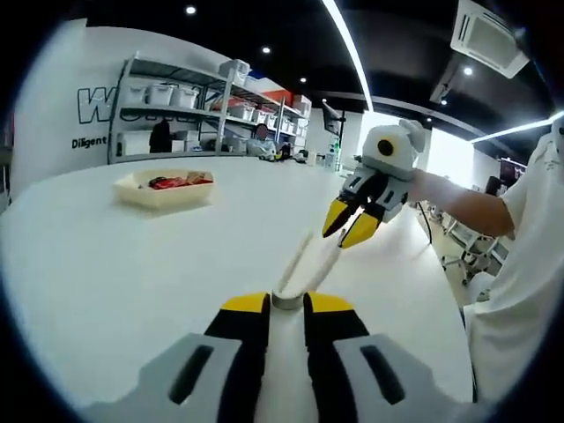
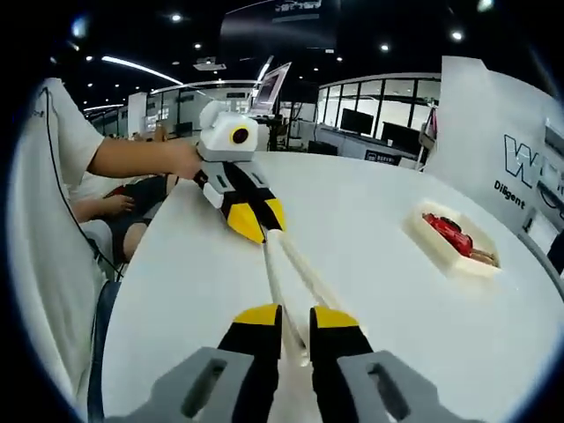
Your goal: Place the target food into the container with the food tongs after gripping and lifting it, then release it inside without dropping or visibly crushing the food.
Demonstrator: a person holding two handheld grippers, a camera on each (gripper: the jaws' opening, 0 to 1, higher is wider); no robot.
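Note:
White food tongs [image 1: 304, 260] lie low over the white table [image 1: 106, 264], stretched between my two grippers. My left gripper [image 1: 287, 304] is shut on their joined end. In the right gripper view the tongs [image 2: 275, 273] run from the left gripper [image 2: 257, 218] down to my right gripper [image 2: 297, 317], whose jaws stand close together with one tong arm between them. The right gripper [image 1: 347, 226] comes in from the right in the left gripper view, held by a person's hand. Red food [image 1: 176, 182] lies in a shallow cream container [image 1: 132, 192] further off on the table, also seen as food [image 2: 448, 231] in the container [image 2: 441, 256].
A person in a white shirt [image 1: 529, 264] stands at the table's right edge. Metal shelves with bins [image 1: 194, 97] and a white wall panel [image 2: 493, 115] stand beyond the table. Bare table surface lies between the grippers and the container.

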